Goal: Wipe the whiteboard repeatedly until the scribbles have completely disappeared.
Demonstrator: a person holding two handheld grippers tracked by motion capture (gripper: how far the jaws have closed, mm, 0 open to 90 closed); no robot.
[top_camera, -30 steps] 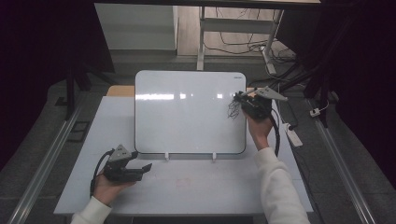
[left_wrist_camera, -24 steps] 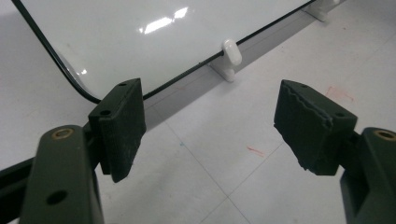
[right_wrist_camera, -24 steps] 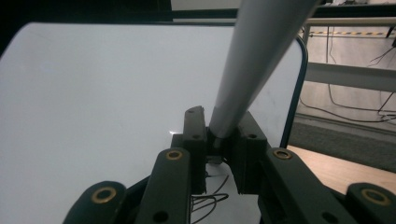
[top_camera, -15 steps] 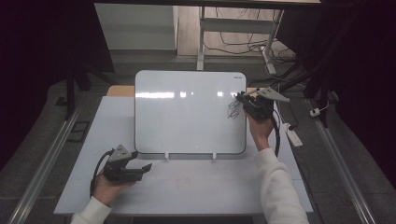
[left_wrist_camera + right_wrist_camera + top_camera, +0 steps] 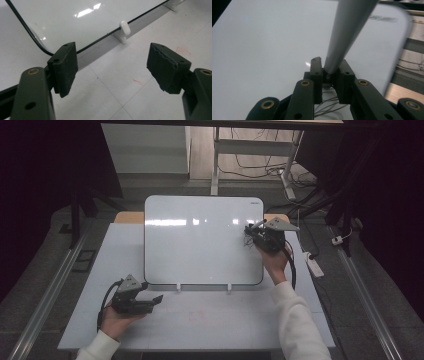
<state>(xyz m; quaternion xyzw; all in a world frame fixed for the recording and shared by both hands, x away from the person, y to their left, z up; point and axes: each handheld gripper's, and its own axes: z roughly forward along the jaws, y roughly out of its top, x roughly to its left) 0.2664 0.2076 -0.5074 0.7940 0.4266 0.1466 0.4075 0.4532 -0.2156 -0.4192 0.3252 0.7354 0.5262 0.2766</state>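
Whiteboard (image 5: 200, 240): lay flat on the white counter (image 5: 210, 320), its near edge seated against two small white clips (image 5: 178, 287), which probably kept it from sliding under writing pressure. Surface mostly blank; a small patch of dark scribble (image 5: 247, 240) sat near its right edge, just beside the right tool.

Right tool (image 5: 257, 234): held over the right part of the board, jaws clenched on a grey marker (image 5: 347, 32). In the right gripper view the marker's barrel rose from between the two black jaws toward the camera, with thin dark pen lines (image 5: 329, 106) on the board beneath; the tip itself was hidden, so contact with the surface could not be confirmed. The grip and position suited drawing or writing.

Left tool (image 5: 152, 301): rested low on the counter in the person's left hand (image 5: 117, 320), near the board's front left corner, well apart from the marker. In the left gripper view its jaws stood wide apart and held nothing, with bare counter between them. Judged idle, parked clear of the writing area.

Counter: faint red marks (image 5: 137, 82) on the surface.
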